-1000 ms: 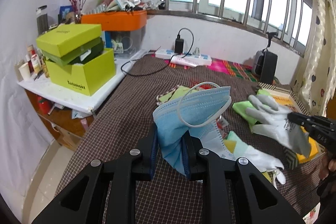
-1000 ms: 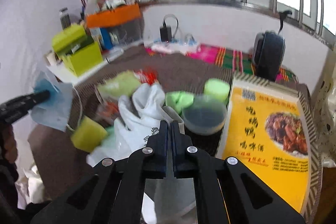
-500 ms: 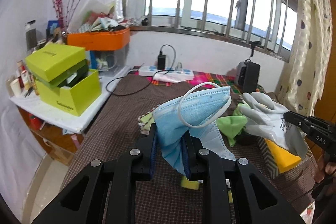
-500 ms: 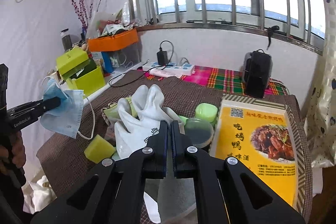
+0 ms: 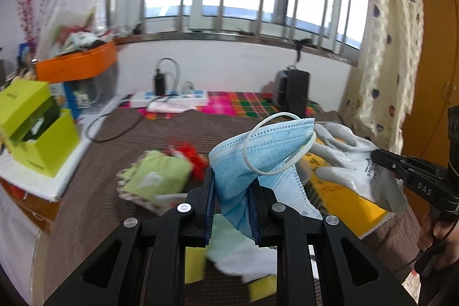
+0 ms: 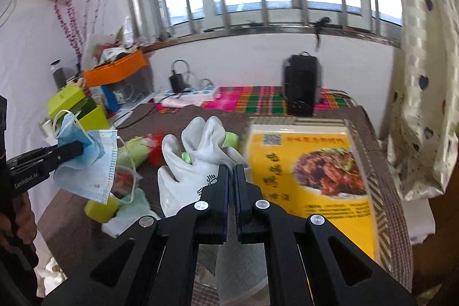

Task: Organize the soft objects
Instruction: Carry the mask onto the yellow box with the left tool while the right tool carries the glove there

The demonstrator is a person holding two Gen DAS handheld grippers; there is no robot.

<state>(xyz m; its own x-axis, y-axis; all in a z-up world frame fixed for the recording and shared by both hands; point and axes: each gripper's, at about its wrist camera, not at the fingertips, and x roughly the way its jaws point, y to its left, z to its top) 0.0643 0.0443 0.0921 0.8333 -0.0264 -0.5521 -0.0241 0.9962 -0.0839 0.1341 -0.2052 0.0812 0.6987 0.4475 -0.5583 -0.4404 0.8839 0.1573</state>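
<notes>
The mask is pinched in the left tongs, above the table. The glove is clamped in the fully closed right tongs, beside the yellow box. Bare cloth lies toward the table's left edge.

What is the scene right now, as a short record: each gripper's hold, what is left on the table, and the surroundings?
left gripper: shut on blue face mask, held off the table
right gripper: shut on white glove, held off the table
table: brown checked cloth
still on table: green cloth, yellow sponge, pale green cloth
beside them: yellow food box
far side: black heater, power strip
</notes>
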